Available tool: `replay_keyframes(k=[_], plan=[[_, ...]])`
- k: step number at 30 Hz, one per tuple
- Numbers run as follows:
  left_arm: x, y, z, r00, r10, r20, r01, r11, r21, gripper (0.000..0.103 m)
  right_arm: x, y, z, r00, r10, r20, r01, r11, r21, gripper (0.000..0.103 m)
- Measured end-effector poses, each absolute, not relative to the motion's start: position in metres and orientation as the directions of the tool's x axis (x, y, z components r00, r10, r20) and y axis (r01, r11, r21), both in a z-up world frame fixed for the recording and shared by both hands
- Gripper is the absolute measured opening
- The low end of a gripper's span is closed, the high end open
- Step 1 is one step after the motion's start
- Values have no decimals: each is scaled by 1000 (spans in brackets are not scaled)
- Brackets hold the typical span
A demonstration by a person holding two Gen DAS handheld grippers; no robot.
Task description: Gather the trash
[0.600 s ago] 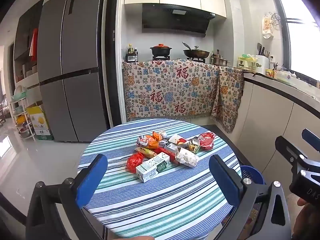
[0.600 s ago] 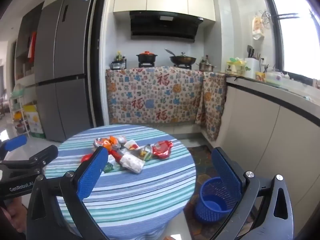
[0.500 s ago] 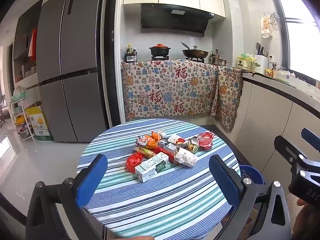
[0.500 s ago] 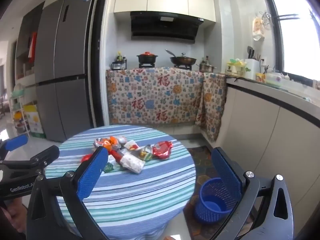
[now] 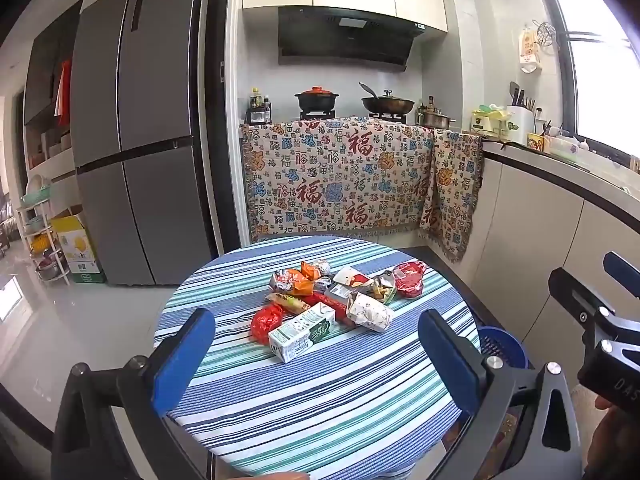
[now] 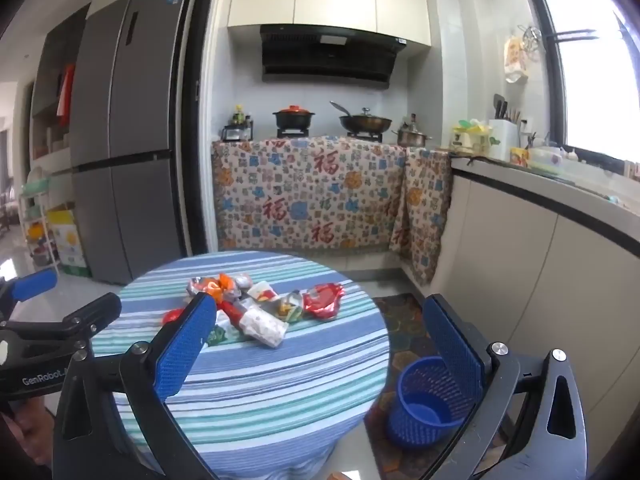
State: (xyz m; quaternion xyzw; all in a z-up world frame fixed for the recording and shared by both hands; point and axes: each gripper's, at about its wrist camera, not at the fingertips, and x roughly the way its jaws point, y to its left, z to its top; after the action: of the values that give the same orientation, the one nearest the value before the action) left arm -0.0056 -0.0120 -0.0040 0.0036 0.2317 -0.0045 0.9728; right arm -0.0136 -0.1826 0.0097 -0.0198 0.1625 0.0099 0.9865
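Kitchen setting: a round table (image 5: 320, 412) under a blue, green and white striped cloth stands on a glossy tiled floor before a draped stove counter. I find the trash (image 5: 336, 304) heaped near the table's centre, toward the far edge, well apart from both tools.

Risks noted. I judge the heap interlocked: wrappers overlap, so pinching one may drag its neighbours off the table's edge. The milk carton (image 5: 302, 332) at the heap's near side is rigid and boxy, with flat printed faces; a grip across a corner could let it pivot out. The red foil wrapper (image 5: 266, 322) touching it and the red wrapper (image 6: 323, 300) at the right of the heap are crinkled and shiny, likely to slip or tear. The white paper packet (image 6: 264, 324) looks soft and crumpled; it may crush or spill. The cloth may bunch if a finger scrapes it.

The blue basket (image 6: 428, 404) sits on the floor by the table's right edge, a perforated plastic cylinder, light enough to tip if struck.

Left gripper (image 5: 316, 360) and right gripper (image 6: 320, 352) are both spread fully wide, holding nothing, short of the heap.
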Motion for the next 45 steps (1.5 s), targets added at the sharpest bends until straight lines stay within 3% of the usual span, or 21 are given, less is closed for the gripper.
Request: replay_keyframes(k=[45], plan=[[-6,-14,-2,892,-23,-451,32,999,11,103,-10,-177,3,951,-4,-309,-7,999,-34,103]])
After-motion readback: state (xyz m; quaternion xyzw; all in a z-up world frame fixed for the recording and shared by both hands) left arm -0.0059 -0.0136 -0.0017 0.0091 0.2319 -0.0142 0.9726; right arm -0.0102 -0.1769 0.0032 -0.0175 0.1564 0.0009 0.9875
